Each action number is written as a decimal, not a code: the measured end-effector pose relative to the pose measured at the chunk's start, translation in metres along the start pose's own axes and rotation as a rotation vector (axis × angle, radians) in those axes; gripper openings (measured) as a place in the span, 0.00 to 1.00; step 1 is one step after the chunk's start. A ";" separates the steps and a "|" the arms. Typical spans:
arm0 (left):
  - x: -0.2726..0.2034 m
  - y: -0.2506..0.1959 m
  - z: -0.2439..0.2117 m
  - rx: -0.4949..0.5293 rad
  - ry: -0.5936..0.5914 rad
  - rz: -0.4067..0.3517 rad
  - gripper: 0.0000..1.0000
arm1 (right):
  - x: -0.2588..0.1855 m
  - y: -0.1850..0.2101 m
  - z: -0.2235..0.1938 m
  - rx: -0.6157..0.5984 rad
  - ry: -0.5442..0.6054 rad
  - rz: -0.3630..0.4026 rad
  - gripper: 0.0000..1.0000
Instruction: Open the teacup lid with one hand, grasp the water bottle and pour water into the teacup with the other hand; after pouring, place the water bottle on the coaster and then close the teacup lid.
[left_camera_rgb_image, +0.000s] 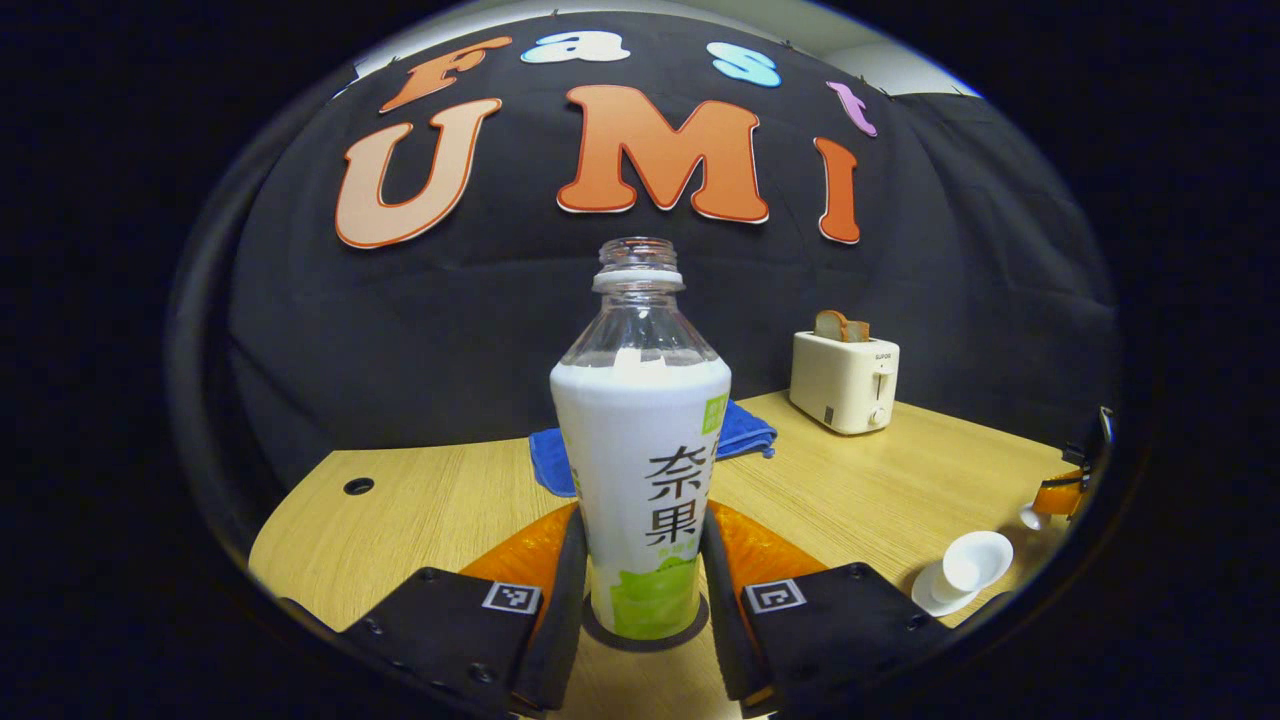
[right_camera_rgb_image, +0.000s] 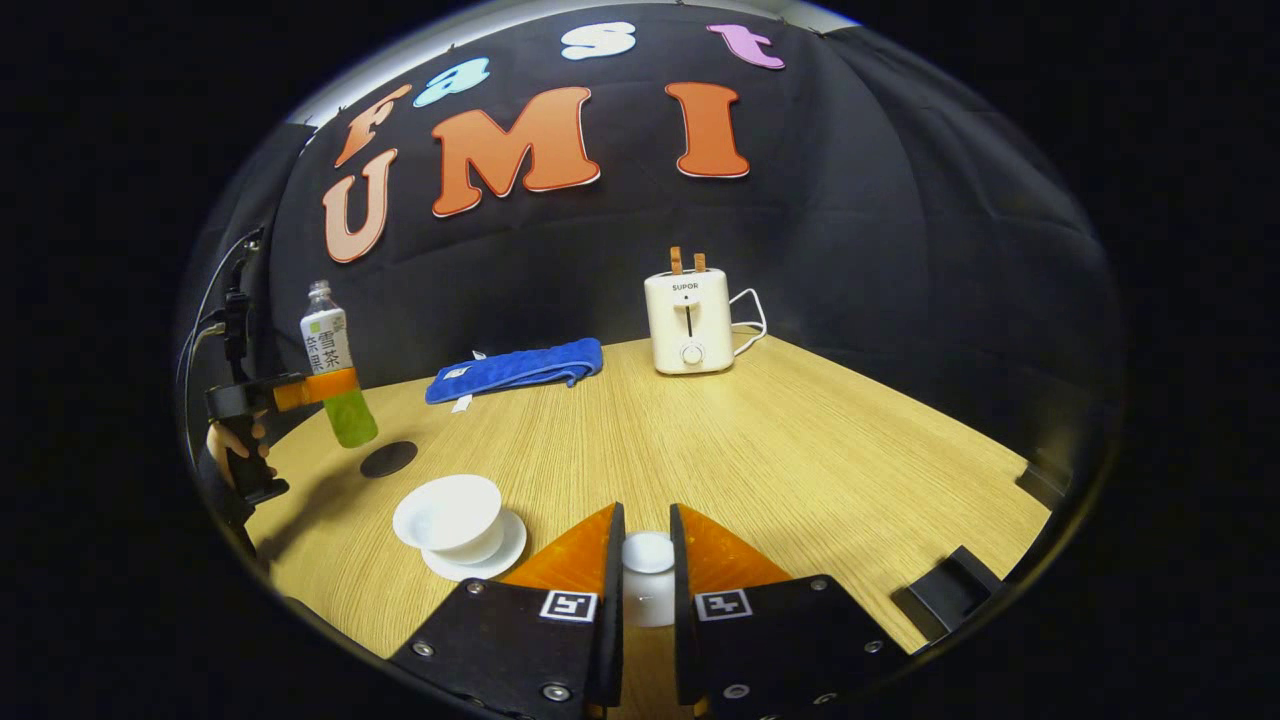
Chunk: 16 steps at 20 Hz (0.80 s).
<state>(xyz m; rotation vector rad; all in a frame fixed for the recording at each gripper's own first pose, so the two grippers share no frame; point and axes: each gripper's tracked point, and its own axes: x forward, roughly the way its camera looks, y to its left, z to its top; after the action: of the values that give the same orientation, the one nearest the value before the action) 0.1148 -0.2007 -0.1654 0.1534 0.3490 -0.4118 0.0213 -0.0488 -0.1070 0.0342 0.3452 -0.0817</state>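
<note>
Bottle held upright over the coaster, lid held clear of the uncovered teacup.

The left gripper (left_camera_rgb_image: 640, 560) is clamping its two fingers on the lower body of the water bottle (left_camera_rgb_image: 640, 470), which is standing upright and uncapped, its base directly over the dark round coaster (left_camera_rgb_image: 690, 630) on the wooden table (left_camera_rgb_image: 860, 490); from the right gripper view the bottle (right_camera_rgb_image: 335, 370) is hanging just above and behind the coaster (right_camera_rgb_image: 388, 459), so whether it is touching I cannot tell. The right gripper (right_camera_rgb_image: 647, 570) is pinching the small white teacup lid (right_camera_rgb_image: 648, 560) between its fingers, above the table, just right of the open white teacup (right_camera_rgb_image: 447, 512), which is sitting on its saucer (right_camera_rgb_image: 500, 555). A blue cloth (right_camera_rgb_image: 515, 368) and a cream toaster (right_camera_rgb_image: 686, 320) are lying farther back near the wall.
</note>
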 end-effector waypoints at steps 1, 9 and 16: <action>0.001 -0.001 -0.001 -0.006 0.001 -0.005 0.60 | 0.000 -0.001 -0.001 -0.001 0.001 -0.001 0.22; 0.005 -0.001 -0.015 -0.058 0.035 0.008 0.59 | 0.003 -0.005 -0.002 0.008 0.009 -0.010 0.22; 0.000 -0.003 -0.023 -0.076 0.080 0.008 0.65 | 0.003 -0.003 -0.006 0.002 0.018 -0.005 0.22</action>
<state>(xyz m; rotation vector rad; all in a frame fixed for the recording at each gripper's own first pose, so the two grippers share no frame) 0.1067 -0.1981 -0.1872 0.0975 0.4423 -0.3846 0.0221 -0.0517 -0.1134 0.0360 0.3628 -0.0870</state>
